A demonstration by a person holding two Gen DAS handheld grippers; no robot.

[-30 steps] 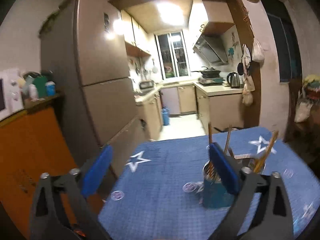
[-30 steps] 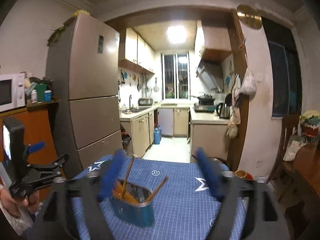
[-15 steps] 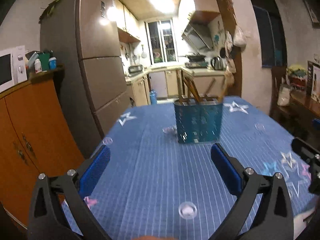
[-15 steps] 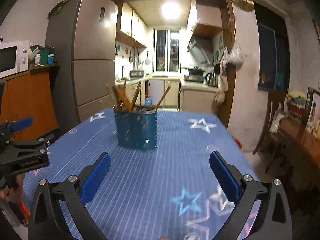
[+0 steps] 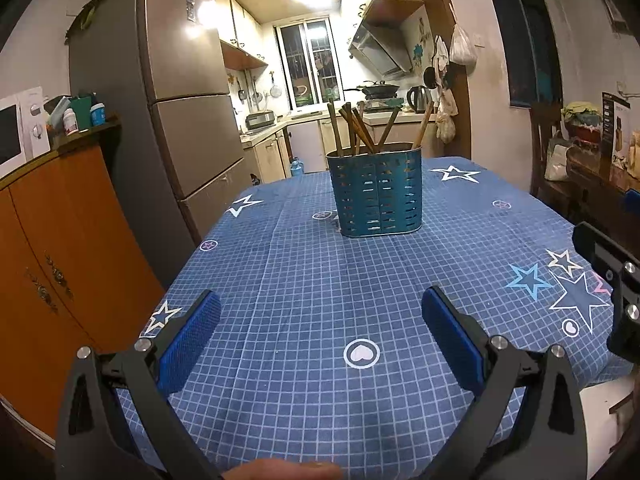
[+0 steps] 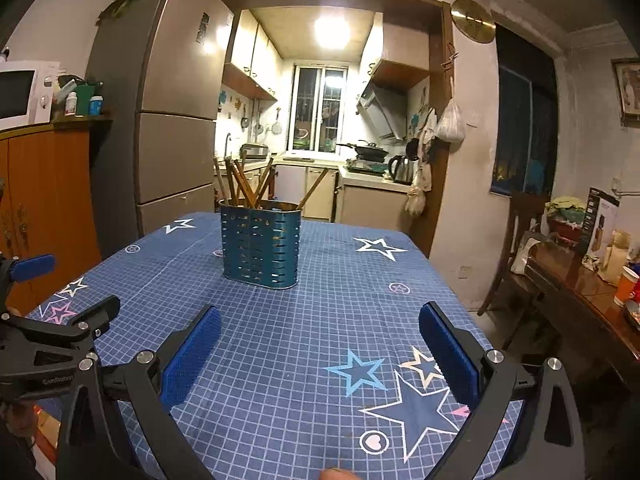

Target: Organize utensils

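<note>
A: Well, the left gripper had its blue pads spread wide with nothing between them but checked cloth, and the right gripper stood just as wide, equally empty.

B: And the utensil holder?

A: It stood upright on the blue tablecloth, well ahead of both sets of fingers. For the left gripper it sat a little right of the midline between the fingers; for the right gripper it sat left of it. The wooden chopsticks leaned out of its top, most of them bunched toward its left end.

B: What did one camera catch that the other missed?

A: The right wrist view showed the left gripper's black frame beside its own left finger, with a blue pad tip further out. The left wrist view showed only a black edge of the right gripper past its right finger. Only the right view took in the wooden side table with an orange cup, far right of the fingers.

B: Anything in the way?

A: The cloth between the fingers and the holder lay bare. Beyond the holder stood the fridge, left of it the orange cabinet with a microwave on top, and the lit kitchen behind.
</note>
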